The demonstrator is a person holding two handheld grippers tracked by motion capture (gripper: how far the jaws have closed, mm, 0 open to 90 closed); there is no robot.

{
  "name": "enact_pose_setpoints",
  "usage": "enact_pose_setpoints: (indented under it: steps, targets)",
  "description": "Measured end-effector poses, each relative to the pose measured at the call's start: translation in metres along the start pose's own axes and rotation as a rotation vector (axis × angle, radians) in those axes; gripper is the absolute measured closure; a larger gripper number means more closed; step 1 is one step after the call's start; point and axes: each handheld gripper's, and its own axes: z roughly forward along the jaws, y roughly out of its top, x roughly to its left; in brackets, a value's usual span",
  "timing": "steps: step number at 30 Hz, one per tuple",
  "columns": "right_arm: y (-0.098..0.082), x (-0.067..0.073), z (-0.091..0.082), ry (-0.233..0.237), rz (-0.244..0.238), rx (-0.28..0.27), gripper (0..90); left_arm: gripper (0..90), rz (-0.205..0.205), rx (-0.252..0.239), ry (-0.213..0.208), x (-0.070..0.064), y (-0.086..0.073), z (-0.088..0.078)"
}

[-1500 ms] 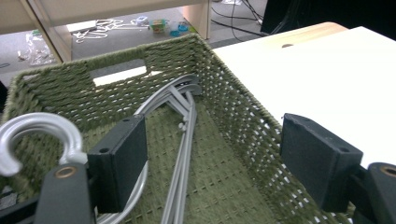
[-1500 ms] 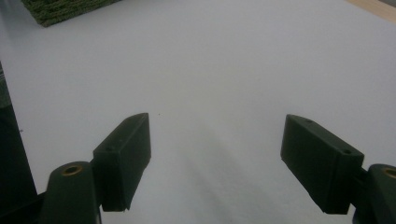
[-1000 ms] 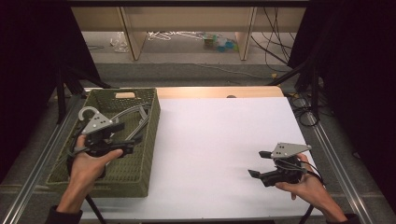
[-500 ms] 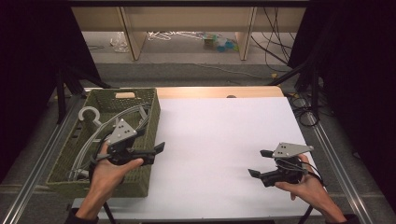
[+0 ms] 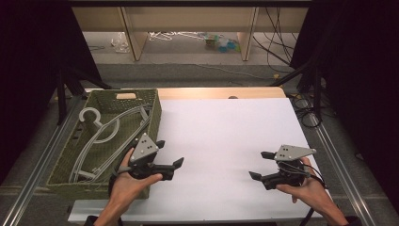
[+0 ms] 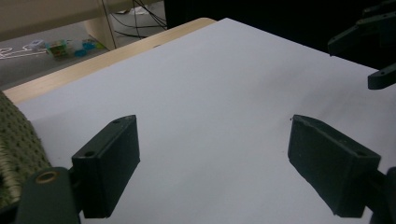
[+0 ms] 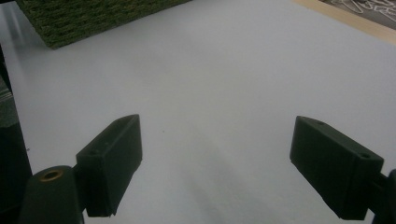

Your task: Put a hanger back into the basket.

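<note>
A green woven basket (image 5: 60, 175) stands at the table's left with grey clothes hangers (image 5: 101, 129) lying in it. My left gripper (image 5: 169, 153) hovers just right of the basket's front corner, over the white table sheet (image 5: 221, 136). It is open, and in the left gripper view (image 6: 212, 140) nothing lies between its jaws. My right gripper (image 5: 258, 165) is held near the front right of the sheet, pointing left. Its jaws have just been opening and stand wide in the right gripper view (image 7: 217, 135), with only bare sheet between them.
The basket's wall shows at the left edge of the left gripper view (image 6: 14, 140) and at the top of the right gripper view (image 7: 93, 18). A wooden strip (image 5: 211, 92) borders the sheet's far edge. Metal rails (image 5: 339, 165) run along both table sides.
My left gripper has moved from above the basket to the right and slightly down, out over the white sheet. The right hand has stayed where it was.
</note>
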Motion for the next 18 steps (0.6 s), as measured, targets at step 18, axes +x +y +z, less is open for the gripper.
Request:
enact_pose_setpoints:
  steps: [18]
  targets:
    - [-0.004, 0.010, -0.004, -0.012, 0.009, -0.022, 17.6, 16.6, 0.047, 0.004, 0.011, -0.026, -0.044, 0.011]
